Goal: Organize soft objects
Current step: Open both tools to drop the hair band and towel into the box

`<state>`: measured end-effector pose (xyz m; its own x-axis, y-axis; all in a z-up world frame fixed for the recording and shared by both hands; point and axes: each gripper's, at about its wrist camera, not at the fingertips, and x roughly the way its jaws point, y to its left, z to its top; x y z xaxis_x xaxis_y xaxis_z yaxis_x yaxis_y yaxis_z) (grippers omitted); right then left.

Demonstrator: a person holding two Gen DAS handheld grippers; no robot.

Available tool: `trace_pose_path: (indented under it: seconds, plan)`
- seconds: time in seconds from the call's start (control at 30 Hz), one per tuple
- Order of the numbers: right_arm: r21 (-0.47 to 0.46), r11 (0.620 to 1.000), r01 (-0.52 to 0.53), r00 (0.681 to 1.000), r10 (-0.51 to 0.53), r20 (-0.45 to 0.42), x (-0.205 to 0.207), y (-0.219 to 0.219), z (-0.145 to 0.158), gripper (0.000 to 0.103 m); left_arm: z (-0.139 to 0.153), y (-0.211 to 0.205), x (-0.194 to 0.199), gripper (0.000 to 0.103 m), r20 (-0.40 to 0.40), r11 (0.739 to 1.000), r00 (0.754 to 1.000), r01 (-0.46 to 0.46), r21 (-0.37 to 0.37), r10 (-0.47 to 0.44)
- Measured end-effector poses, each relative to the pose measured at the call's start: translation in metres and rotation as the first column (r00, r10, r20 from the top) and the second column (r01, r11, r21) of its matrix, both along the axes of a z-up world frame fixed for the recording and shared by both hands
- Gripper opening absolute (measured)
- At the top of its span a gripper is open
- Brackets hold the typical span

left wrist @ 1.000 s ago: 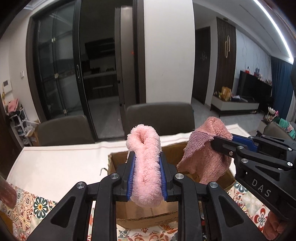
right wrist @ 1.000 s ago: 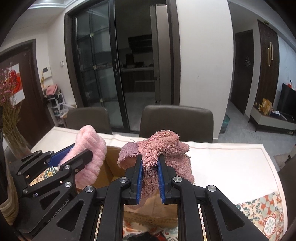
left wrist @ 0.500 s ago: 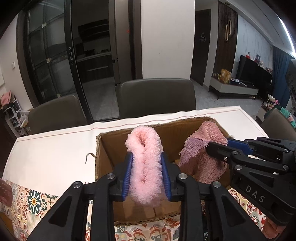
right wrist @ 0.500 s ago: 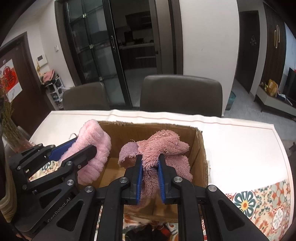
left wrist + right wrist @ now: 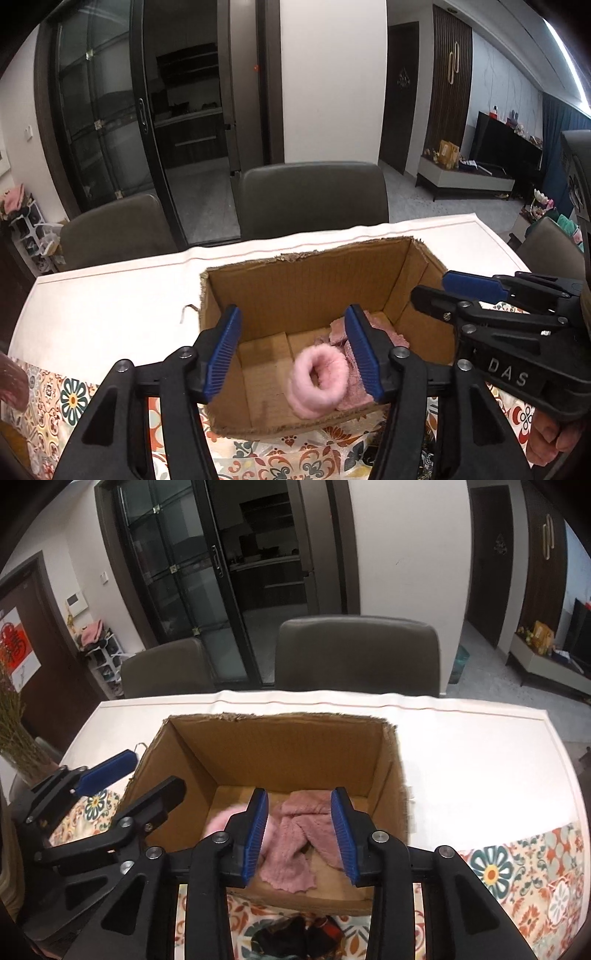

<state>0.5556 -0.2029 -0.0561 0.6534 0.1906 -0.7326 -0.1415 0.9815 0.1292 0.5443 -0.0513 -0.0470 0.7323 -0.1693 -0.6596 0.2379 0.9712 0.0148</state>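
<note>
The left tongs (image 5: 291,354) and the right tongs (image 5: 299,834) tilt downward side by side, their jaws having just been opening; both stand apart with nothing pressed between the blue pads (image 5: 221,352). Fingertips (image 5: 546,441) wrap the right handle.

We can read the white letters "DAS" on the black side of the right gripper (image 5: 476,291), which sits just right of the cardboard box (image 5: 306,280). We cannot make out the red sign (image 5: 13,646) far left of the box.
</note>
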Motion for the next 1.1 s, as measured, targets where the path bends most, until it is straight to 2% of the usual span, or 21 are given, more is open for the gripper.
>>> trace_pose_path:
  seconds: [0.3, 0.4, 0.5, 0.6, 0.97, 1.1]
  plan:
    - [-0.028, 0.999, 0.044, 0.996, -0.042, 0.076, -0.032, -0.008, 0.030, 0.037, 0.029, 0.003, -0.042, 0.080, 0.104, 0.999, 0.994, -0.043, 0.024, 0.041]
    - [-0.019, 0.999, 0.046, 0.995, -0.044, 0.095, -0.046, -0.010, 0.038, 0.037, 0.037, 0.004, -0.055, 0.086, 0.112, 0.998, 0.992, -0.060, 0.025, 0.057]
    - [-0.002, 0.998, 0.056, 0.992, -0.055, 0.109, -0.059, -0.015, 0.045, 0.038, 0.044, 0.005, -0.068, 0.086, 0.121, 0.998, 0.991, -0.064, 0.024, 0.061]
    - [0.006, 0.998, 0.059, 0.990, -0.059, 0.125, -0.073, -0.017, 0.050, 0.045, 0.047, 0.007, -0.084, 0.086, 0.127, 0.997, 0.990, -0.071, 0.014, 0.069]
    - [-0.022, 0.998, 0.061, 0.981, -0.056, 0.187, -0.129, -0.012, 0.063, 0.046, 0.047, 0.019, -0.131, 0.086, 0.111, 0.996, 0.990, -0.082, -0.031, 0.085]
    - [-0.026, 0.998, 0.054, 0.981, -0.048, 0.190, -0.142, -0.008, 0.063, 0.052, 0.044, 0.024, -0.144, 0.086, 0.101, 0.995, 0.990, -0.093, -0.037, 0.096]
